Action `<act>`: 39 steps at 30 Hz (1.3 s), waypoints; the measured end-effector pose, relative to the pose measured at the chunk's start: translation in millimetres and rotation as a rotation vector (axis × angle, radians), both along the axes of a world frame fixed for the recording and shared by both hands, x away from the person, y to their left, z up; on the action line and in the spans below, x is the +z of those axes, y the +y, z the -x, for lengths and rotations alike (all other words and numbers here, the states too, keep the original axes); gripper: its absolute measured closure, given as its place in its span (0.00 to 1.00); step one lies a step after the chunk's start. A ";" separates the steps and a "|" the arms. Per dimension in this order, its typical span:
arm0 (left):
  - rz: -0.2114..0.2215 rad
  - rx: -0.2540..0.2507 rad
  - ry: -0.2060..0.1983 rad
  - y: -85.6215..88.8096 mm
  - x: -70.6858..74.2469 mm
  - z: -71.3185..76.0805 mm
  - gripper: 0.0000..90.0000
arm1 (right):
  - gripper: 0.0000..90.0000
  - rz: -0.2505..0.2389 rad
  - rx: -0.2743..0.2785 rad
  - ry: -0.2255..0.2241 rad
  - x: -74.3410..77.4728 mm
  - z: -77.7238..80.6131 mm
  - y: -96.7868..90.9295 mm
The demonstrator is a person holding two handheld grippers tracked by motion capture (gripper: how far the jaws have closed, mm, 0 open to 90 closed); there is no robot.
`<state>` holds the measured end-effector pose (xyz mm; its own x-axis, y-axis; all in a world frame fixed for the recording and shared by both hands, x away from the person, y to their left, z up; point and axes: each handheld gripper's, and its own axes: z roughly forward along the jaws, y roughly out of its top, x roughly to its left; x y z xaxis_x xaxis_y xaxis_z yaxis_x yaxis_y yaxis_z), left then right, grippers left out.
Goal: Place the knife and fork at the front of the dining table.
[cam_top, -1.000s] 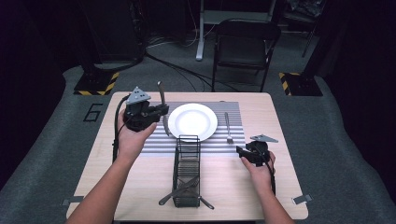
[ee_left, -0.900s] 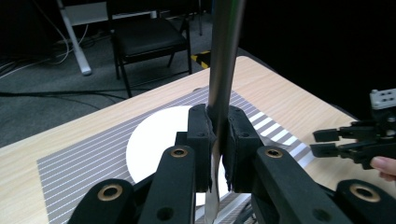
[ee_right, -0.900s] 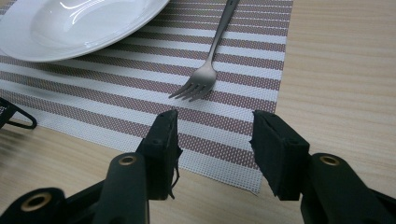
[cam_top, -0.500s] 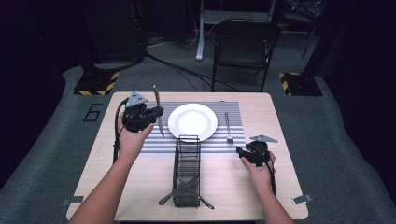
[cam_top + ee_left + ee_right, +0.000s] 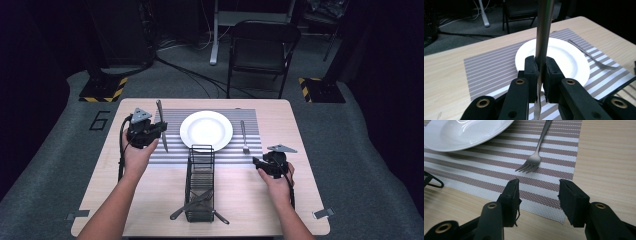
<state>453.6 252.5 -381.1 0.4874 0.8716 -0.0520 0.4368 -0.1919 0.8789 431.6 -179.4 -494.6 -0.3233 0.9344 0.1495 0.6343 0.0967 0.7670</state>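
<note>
In the high view, our left gripper (image 5: 152, 131) pinches a table knife (image 5: 161, 125) upright at centre left, over the striped placemat (image 5: 170, 117) just left of the white plate (image 5: 206, 130). The fork (image 5: 244, 136) already lies right of the plate; more cutlery waits in the wire caddy (image 5: 200, 182) at lower centre. We judge the setting half done, with the knife yet to be laid down. Against the earlier frame, the knife hand has sunk toward the mat.

In the left gripper view, the pads clamp the knife mid-length.

In the right gripper view, our right gripper (image 5: 539, 195) stands spread and empty, fork just beyond.
</note>
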 end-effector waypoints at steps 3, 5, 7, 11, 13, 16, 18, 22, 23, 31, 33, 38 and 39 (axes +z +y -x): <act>0.003 0.016 0.016 3.8 -8.6 -0.7 0.91 | 0.57 -0.004 0.000 0.000 -0.1 0.0 0.7; 0.001 0.023 0.022 6.4 -14.0 -1.2 0.91 | 0.57 -0.003 -0.002 0.003 -0.4 0.0 1.0; -0.001 0.029 0.027 8.7 -19.0 -1.5 0.91 | 0.57 -0.004 -0.001 0.004 -0.6 -0.1 1.2; 0.001 0.043 0.038 12.0 -27.5 -2.0 0.91 | 0.57 -0.019 0.003 0.007 -0.8 -0.5 0.8; -0.002 0.046 0.043 13.4 -31.1 -2.5 0.91 | 0.57 -0.022 0.003 0.007 -0.2 0.0 1.5; -0.003 0.052 0.048 14.2 -36.1 -2.8 0.91 | 0.57 -0.015 0.010 0.002 -0.6 -0.3 1.6; -0.007 0.056 0.051 14.4 -38.5 -2.9 0.91 | 0.57 -0.012 0.012 0.002 -1.0 -0.5 1.8; -0.020 0.056 0.057 14.3 -43.3 -5.5 0.92 | 0.57 -0.011 0.013 0.002 -1.3 -0.7 1.9; -0.019 0.059 0.055 13.7 -45.0 -6.8 0.92 | 0.57 -0.012 0.011 0.005 -1.3 -0.6 2.2; 0.034 0.080 0.002 13.9 -62.0 -18.6 0.92 | 0.57 -0.010 0.017 0.008 -2.2 -0.7 3.3; 0.039 0.087 -0.004 13.6 -63.7 -20.0 0.92 | 0.57 -0.014 0.015 0.010 -2.2 -0.9 3.1; 0.028 0.097 0.003 10.8 -65.2 -22.9 0.92 | 0.57 -0.020 0.011 0.017 -2.9 -1.1 2.0; 0.031 0.105 0.002 9.3 -65.9 -23.6 0.92 | 0.57 -0.016 0.014 0.013 -3.1 -1.5 1.9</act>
